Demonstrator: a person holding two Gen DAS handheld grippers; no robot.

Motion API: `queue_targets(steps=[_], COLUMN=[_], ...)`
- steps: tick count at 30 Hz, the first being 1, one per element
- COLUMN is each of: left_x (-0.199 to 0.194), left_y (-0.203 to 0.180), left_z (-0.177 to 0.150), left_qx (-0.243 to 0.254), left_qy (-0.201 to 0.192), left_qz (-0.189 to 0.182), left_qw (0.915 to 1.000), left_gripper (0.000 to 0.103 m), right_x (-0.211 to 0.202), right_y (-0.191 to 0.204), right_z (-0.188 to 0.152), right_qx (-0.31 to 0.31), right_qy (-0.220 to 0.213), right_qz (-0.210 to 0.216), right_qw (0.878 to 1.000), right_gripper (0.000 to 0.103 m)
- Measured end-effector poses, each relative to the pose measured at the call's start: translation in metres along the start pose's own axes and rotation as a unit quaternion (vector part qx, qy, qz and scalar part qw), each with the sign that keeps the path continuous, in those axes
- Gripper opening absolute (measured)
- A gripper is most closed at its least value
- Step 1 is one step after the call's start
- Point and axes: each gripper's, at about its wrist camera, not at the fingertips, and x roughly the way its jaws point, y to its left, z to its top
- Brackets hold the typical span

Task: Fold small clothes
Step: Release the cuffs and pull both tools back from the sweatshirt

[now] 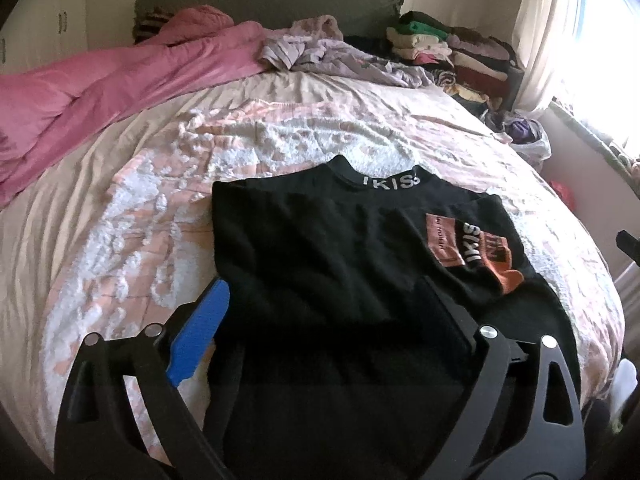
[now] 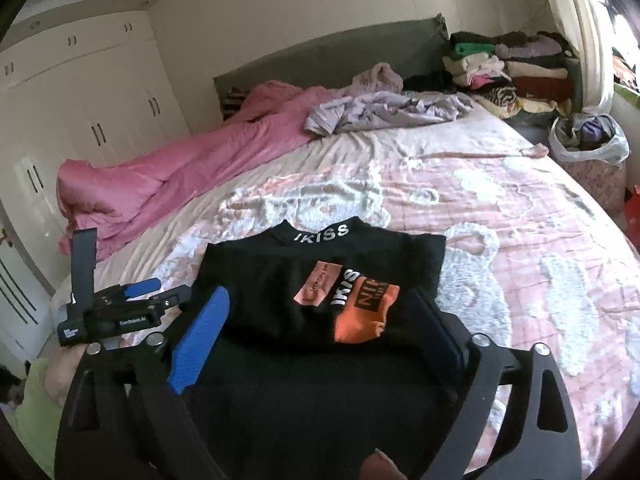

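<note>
A small black top (image 1: 320, 248) with "IKISS" on the collar and an orange print lies on the bed, its sides folded inward; it also shows in the right wrist view (image 2: 280, 292). My left gripper (image 1: 324, 316) is open above the garment's near part, blue pad at the left edge. My right gripper (image 2: 320, 320) is open above the garment's near edge, holding nothing. The left gripper (image 2: 156, 292) also shows in the right wrist view, left of the garment.
A pink-and-white bedspread (image 1: 168, 208) covers the bed. A pink duvet (image 1: 100, 92) lies at the left, lilac clothes (image 1: 320, 48) near the headboard, stacked folded clothes (image 1: 460, 52) at the back right. A full bag (image 2: 588, 140) stands beside the bed.
</note>
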Motion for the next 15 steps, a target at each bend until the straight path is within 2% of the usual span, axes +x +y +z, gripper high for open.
queue_targets(steps=[1,9,15], left_x=[-0.004,-0.030,-0.045], left_y=[0.000,-0.001,0.001], left_z=[-0.001,-0.011,-0.018], left_qx=[-0.001,0.008,0.014], left_qy=[-0.001,-0.013,-0.016], left_qz=[0.000,0.005,0.010], left_qw=[1.0000,0.9999,0.9997], left_gripper=[0.093,0.093,0.093], right_x=[-0.006,-0.048,-0.063], right_y=[-0.001,-0.012,-0.010], right_z=[-0.001,-0.013,-0.027], right_qx=[-0.002,-0.005,-0.018], right_qy=[-0.003,-0.013,-0.002], right_qz=[-0.004,-0.029,-0.031], right_qw=[1.000,0.999,0.999], right_gripper=[0.095,0.096,0.097])
